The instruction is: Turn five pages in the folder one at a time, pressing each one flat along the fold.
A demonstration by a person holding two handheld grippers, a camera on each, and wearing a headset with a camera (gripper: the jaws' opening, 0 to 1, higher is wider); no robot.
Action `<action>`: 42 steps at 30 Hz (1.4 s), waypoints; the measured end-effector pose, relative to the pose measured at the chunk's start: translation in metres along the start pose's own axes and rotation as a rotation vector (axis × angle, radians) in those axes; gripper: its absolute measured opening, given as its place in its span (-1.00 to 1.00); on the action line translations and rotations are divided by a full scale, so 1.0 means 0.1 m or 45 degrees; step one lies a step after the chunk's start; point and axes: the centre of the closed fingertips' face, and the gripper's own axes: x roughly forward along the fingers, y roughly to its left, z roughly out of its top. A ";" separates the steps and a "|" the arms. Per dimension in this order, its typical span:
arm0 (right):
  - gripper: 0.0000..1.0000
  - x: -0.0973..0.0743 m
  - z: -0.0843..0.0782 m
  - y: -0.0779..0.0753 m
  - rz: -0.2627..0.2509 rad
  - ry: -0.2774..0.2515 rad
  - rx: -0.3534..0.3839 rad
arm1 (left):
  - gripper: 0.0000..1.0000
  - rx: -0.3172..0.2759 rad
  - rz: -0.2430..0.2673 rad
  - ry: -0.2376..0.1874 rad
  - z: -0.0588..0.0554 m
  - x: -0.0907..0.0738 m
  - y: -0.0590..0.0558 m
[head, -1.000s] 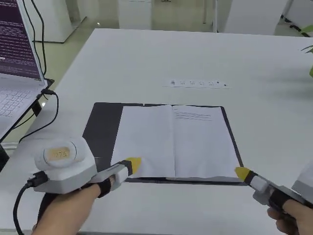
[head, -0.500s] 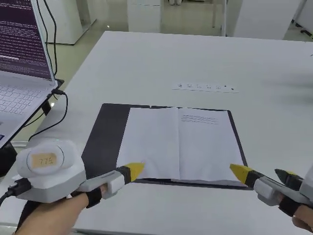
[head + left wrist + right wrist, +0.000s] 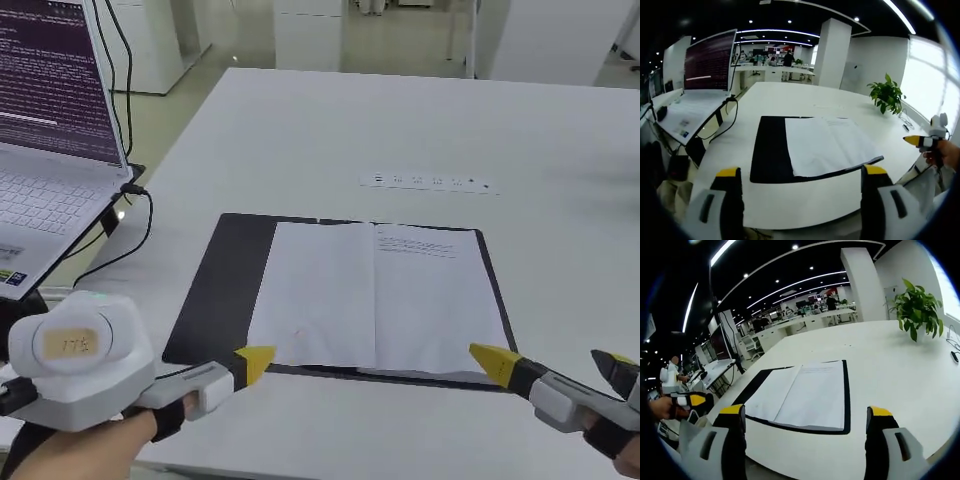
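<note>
The folder lies open and flat on the white table, with a black cover and white pages. A short block of print tops the right page. My left gripper is open, its jaws wide apart in front of the folder. In the head view its yellow fingertip hovers at the folder's front left edge. My right gripper is open too, just off the front right corner. Its own view looks across the folder between wide jaws of the right gripper. Neither holds anything.
An open laptop stands at the left with a black cable running off it. A pale strip with small marks lies beyond the folder. A potted plant sits further off on the right. The table's front edge is close to my hands.
The head camera has shifted. My left fingertip has drawn back from the left page's lower corner to the folder's front edge. The right gripper's second jaw has come into view, wide apart.
</note>
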 end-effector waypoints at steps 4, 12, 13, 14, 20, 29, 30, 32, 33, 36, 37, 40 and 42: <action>1.00 0.00 0.00 0.01 0.007 -0.003 0.015 | 0.98 0.025 0.005 -0.010 0.04 0.00 0.00; 0.95 0.02 0.01 -0.04 0.004 -0.015 0.074 | 0.98 0.044 -0.026 -0.020 0.13 0.16 -0.13; 0.95 0.02 0.01 -0.04 0.005 -0.019 0.076 | 0.98 0.046 -0.036 -0.019 0.13 0.19 -0.17; 0.94 0.02 0.02 -0.03 0.009 -0.022 0.076 | 0.95 0.054 -0.055 -0.012 0.14 0.24 -0.22; 0.92 0.03 0.05 -0.01 0.018 -0.046 0.098 | 0.88 0.127 -0.171 0.008 0.21 0.55 -0.59; 0.88 0.04 0.02 0.00 0.014 -0.071 0.196 | 0.71 0.226 -0.317 0.067 0.14 1.03 -1.17; 0.87 0.04 0.01 -0.02 0.011 -0.074 0.214 | 0.70 0.224 -0.324 0.075 0.12 1.08 -1.21; 0.87 0.05 0.02 -0.04 0.002 -0.079 0.231 | 0.68 0.221 -0.349 0.085 0.09 1.18 -1.32; 0.86 0.05 0.02 -0.04 -0.001 -0.082 0.236 | 0.67 0.227 -0.359 0.096 0.07 1.22 -1.37; 0.85 0.06 0.04 -0.07 -0.008 -0.092 0.253 | 0.63 0.263 -0.396 0.102 0.01 1.37 -1.57; 0.84 0.06 0.05 -0.08 -0.011 -0.096 0.260 | 0.62 0.272 -0.404 0.104 -0.01 1.41 -1.61; 0.83 0.06 0.05 -0.09 -0.018 -0.099 0.263 | 0.61 0.294 -0.433 0.120 -0.08 1.51 -1.78; 0.83 0.05 0.05 -0.11 -0.022 -0.098 0.263 | 0.60 0.310 -0.447 0.127 -0.14 1.58 -1.88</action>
